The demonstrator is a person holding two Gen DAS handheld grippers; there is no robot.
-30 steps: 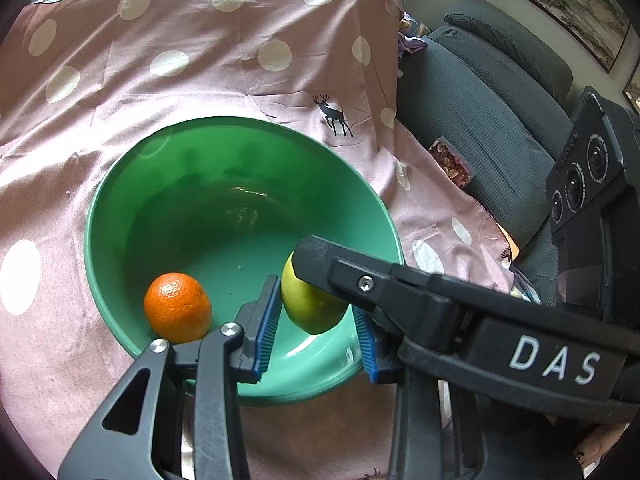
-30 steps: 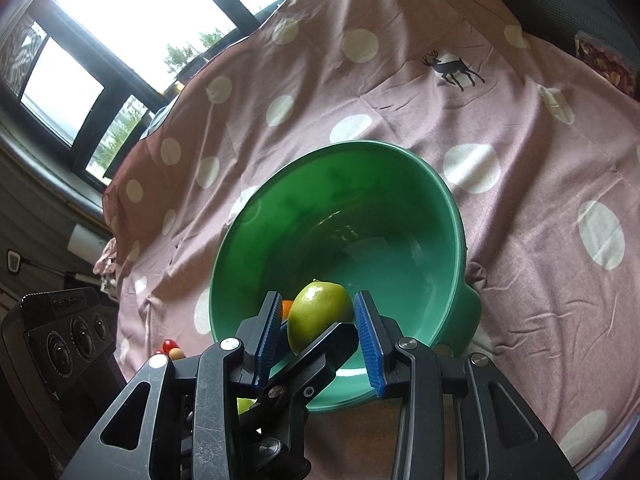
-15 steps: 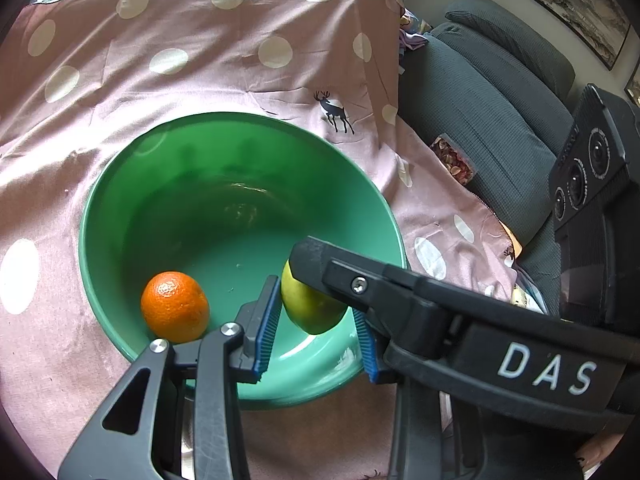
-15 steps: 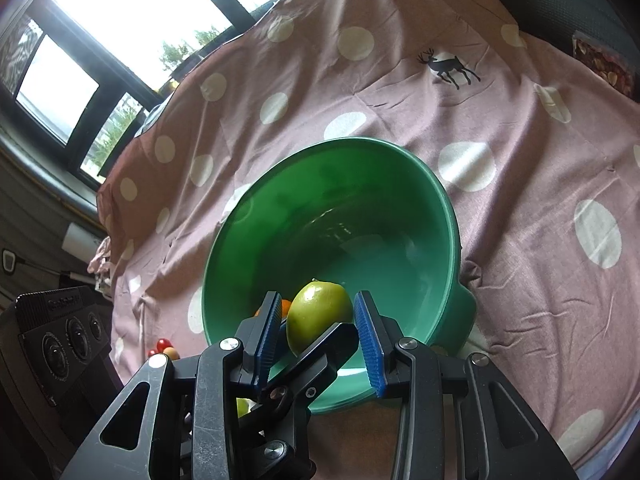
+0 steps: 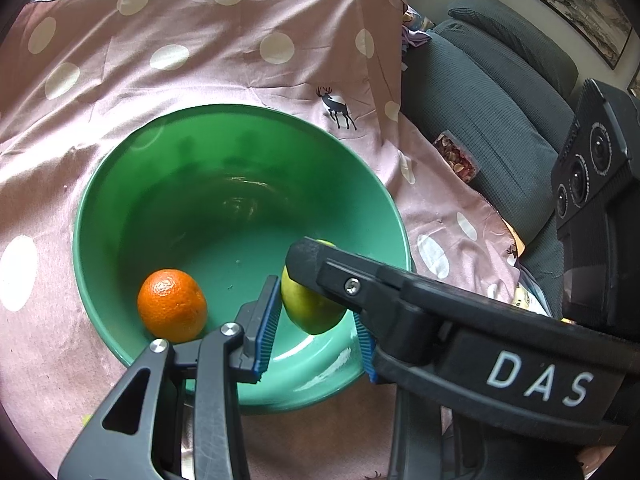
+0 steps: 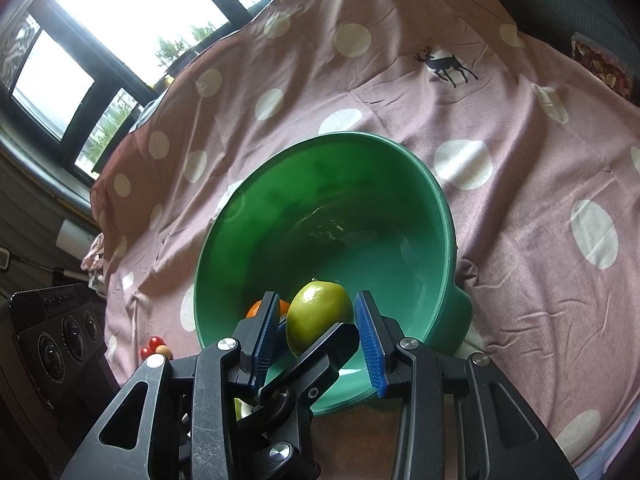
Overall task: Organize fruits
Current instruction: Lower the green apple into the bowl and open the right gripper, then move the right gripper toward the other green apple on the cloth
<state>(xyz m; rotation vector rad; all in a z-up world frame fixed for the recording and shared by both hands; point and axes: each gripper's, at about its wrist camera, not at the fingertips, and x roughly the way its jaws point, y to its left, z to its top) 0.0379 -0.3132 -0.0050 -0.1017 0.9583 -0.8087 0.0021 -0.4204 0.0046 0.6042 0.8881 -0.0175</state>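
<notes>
A green bowl (image 5: pixel 240 109) (image 6: pixel 340 134) sits on a pink polka-dot cloth. An orange (image 5: pixel 172 306) (image 6: pixel 256 310) lies against its near wall. A yellow-green fruit (image 5: pixel 308 316) (image 6: pixel 320 312) hangs just inside the near rim. My two grippers cross at it. The left gripper (image 5: pixel 316 320) has its blue pads on the fruit's left and right sides. The right gripper (image 6: pixel 318 304) clamps it from the other direction. One of the right gripper's fingers (image 5: pixel 360 280) covers part of the fruit and the left gripper's right pad. One of the left gripper's fingers (image 6: pixel 320 356) crosses below the fruit.
Small red and orange fruits (image 6: pixel 154 350) lie on the cloth left of the bowl. A dark grey sofa (image 5: pixel 500 120) with a snack packet (image 5: pixel 456 156) stands to the right. Windows (image 6: pixel 120 20) are beyond the cloth's far edge.
The bowl and the orange have drifted slightly left in both views. The green fruit and both grippers keep the same places relative to each other.
</notes>
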